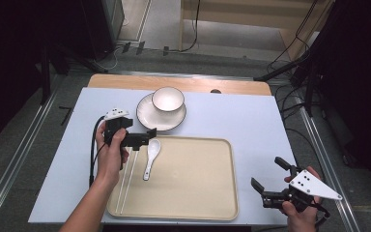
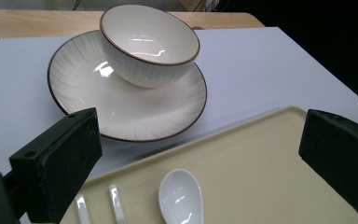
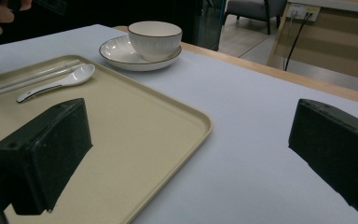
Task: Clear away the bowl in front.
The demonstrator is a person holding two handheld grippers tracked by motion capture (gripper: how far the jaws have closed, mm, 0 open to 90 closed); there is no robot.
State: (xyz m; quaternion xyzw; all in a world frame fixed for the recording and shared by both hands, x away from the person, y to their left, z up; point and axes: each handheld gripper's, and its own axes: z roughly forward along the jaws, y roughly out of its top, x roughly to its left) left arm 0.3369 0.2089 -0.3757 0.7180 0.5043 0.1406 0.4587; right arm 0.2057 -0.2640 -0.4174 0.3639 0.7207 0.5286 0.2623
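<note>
Your right hand-held gripper point(image 1: 268, 175) sits nearest, at the near right corner of the table point(image 1: 251, 116), just off the right edge of the tray point(image 1: 193, 183). Its jaws stand wide apart and grasp nothing; in the right gripper view they frame the tray's right rim and bare table surface. It is well apart from every dish.

Your left hand-held gripper point(image 1: 150, 135) is held over the far left corner of the tray, pointing toward the far side of the table. Its jaws are likewise spread and empty. In the left gripper view the spoon's bowl lies between them and below, with no contact seen.

The spoon point(image 1: 150, 157) lies inside the tray near its far left corner, bowl toward the far edge, handle running back toward you. Just beside it, to its left, a pair of chopsticks point(image 1: 128, 181) lies lengthwise along the tray's left side. The rest of the tray surface is bare.

Beyond the tray's far edge, a plate point(image 1: 147, 116) rests on the table, near the tray. A bowl point(image 1: 168, 99) sits on the plate, upright, set toward the plate's far right side rather than centred. Both are rimmed with a dark line.
</note>
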